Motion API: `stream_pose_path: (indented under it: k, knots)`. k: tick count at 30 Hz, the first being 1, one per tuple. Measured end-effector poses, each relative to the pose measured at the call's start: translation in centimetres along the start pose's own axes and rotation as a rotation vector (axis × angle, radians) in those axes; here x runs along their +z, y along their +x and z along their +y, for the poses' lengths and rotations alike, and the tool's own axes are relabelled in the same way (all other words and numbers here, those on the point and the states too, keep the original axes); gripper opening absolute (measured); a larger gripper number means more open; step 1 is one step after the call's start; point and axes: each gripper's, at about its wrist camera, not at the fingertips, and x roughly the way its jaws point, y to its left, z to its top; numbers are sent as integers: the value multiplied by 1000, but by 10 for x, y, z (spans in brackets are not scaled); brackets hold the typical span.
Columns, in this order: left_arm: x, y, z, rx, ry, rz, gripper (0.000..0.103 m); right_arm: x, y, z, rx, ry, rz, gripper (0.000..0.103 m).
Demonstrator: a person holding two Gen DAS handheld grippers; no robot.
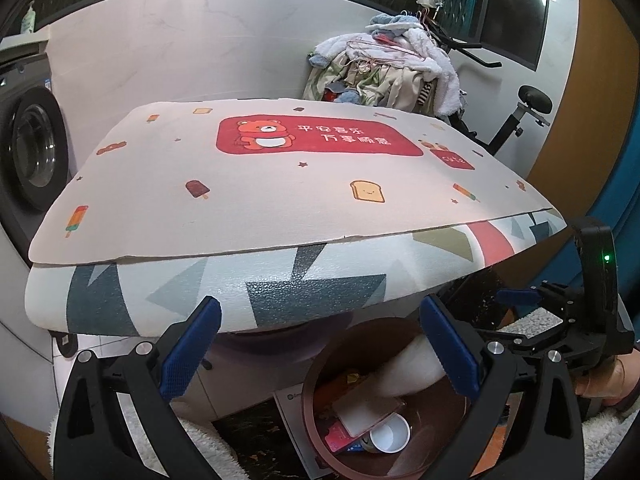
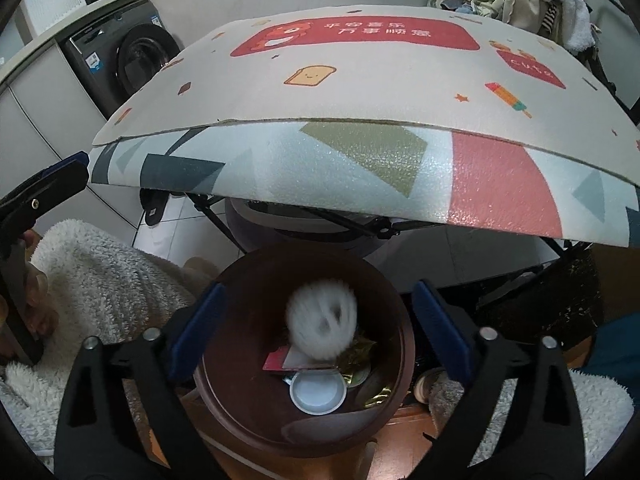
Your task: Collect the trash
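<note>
Beneath the counter (image 2: pixel 360 168) edge sat the brown bin (image 2: pixel 240 412); right tool (image 2: pixel 316 332) stood wide open above it, a blurred white wad (image 2: pixel 322 322) dropping in; left tool (image 1: pixel 320 352) open, empty; next, seek more trash.

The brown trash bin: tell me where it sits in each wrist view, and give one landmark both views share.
Left wrist view: the brown trash bin is at bottom centre-right, below the table edge, partly behind the left gripper's right finger.
Right wrist view: the bin fills the bottom centre, between the open right gripper's fingers.
Shared landmark: the red bear panel on the table mat.
</note>
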Motion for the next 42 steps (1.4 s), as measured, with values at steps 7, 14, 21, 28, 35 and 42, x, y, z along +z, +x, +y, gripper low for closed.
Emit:
stream_pose_path:
  k: [7,14,21,28,35,42]
  knots:
    - [-1,1,-1,4,10,4,97,0,0,-3,-21,15,1,97]
    - [0,2,-1,13,14,5,97,0,0,-4,-29,19,-1,97]
    - [0,2,-1,20,14,4,97,0,-2,-3,-39,9,-8,97]
    - [13,-7,1,57,16,-36,97,13,-21,-2,-65,-9,-59,97]
    - [67,-49,-9,87,45,-183,97,61,-82,-1,-103,-28,-224,97]
    - [113,-88,-29,163,97,-304,97,102,-142,2,-144,-68,-372,97]
